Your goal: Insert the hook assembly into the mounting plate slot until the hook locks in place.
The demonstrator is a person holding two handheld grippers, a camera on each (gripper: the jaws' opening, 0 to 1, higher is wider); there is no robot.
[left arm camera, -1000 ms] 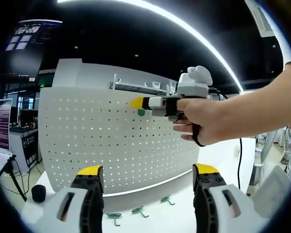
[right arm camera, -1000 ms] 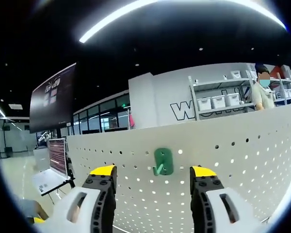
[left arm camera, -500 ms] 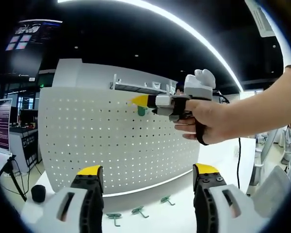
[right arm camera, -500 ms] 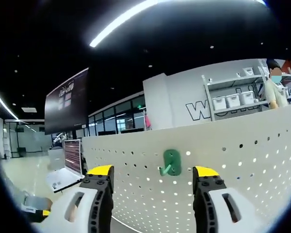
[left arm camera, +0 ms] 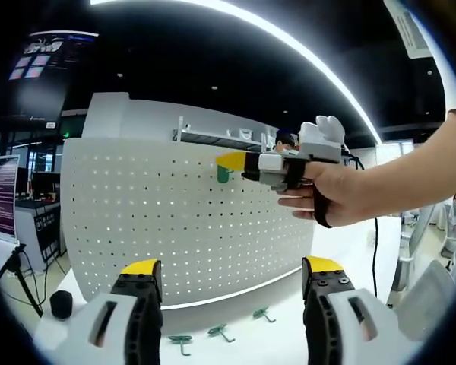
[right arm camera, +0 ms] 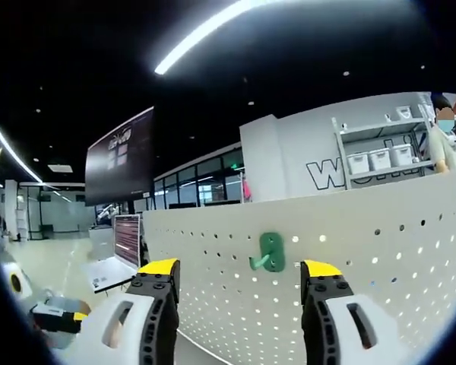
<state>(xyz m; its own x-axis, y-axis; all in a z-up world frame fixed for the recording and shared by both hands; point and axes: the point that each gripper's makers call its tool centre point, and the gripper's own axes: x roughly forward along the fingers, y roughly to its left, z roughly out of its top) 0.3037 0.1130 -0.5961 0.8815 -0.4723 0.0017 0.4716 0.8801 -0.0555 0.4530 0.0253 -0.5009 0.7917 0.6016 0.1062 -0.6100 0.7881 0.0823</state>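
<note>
A green hook (right arm camera: pixel 269 253) sits mounted near the top edge of the white pegboard (right arm camera: pixel 365 266); in the left gripper view the same green hook (left arm camera: pixel 223 175) shows on the pegboard (left arm camera: pixel 137 220). My right gripper (right arm camera: pixel 239 268) is open, jaws either side of the hook and a short way back from it. In the left gripper view the right gripper (left arm camera: pixel 277 163), held by a hand (left arm camera: pixel 342 194), hovers just right of the hook. My left gripper (left arm camera: pixel 232 268) is open and empty, low in front of the board. Three loose green hooks (left arm camera: pixel 216 330) lie on the table.
The pegboard stands upright on a white table (left arm camera: pixel 349 243). A black round object (left arm camera: pixel 60 302) sits at the table's left corner. A tripod leg (left arm camera: pixel 15 266) stands at the left. Shelving with bins (right arm camera: pixel 372 156) and a person (right arm camera: pixel 444 133) are behind the board.
The right gripper has drawn back and to the right, away from the mounted hook. The hook stays on the board. My left gripper has not moved.
</note>
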